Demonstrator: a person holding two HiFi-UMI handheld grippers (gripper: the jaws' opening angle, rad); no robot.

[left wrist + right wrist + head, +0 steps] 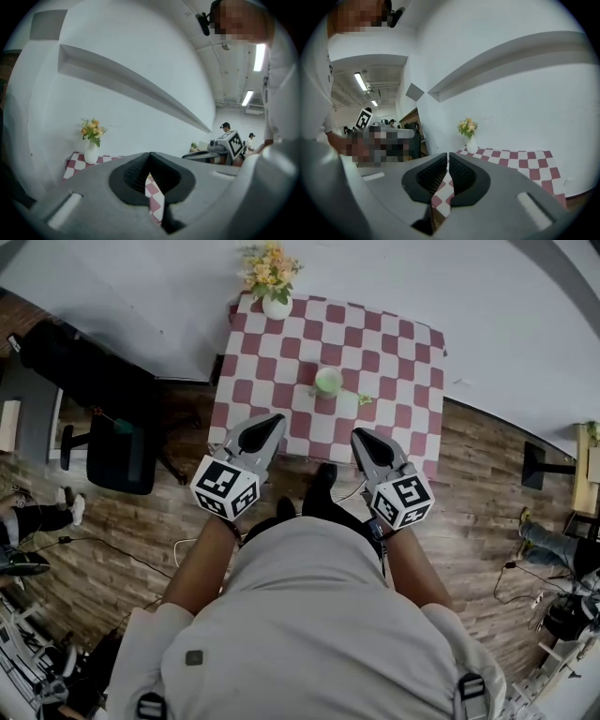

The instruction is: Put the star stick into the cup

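A pale green cup (328,381) stands near the middle of the red-and-white checked table (384,348). Just right of it a thin light green star stick (356,397) lies flat on the cloth. My left gripper (274,419) hovers over the table's near edge, jaws shut with nothing between them. My right gripper (361,435) is level with it at the near edge, below the stick, also shut and empty. Neither the left gripper view, with its gripper (150,155), nor the right gripper view, with its gripper (448,155), shows the cup or the stick.
A white vase of orange flowers (275,302) stands at the table's far left corner, against the white wall. A black office chair (117,454) is on the wooden floor to the left. Cables and people's legs lie at the floor's edges.
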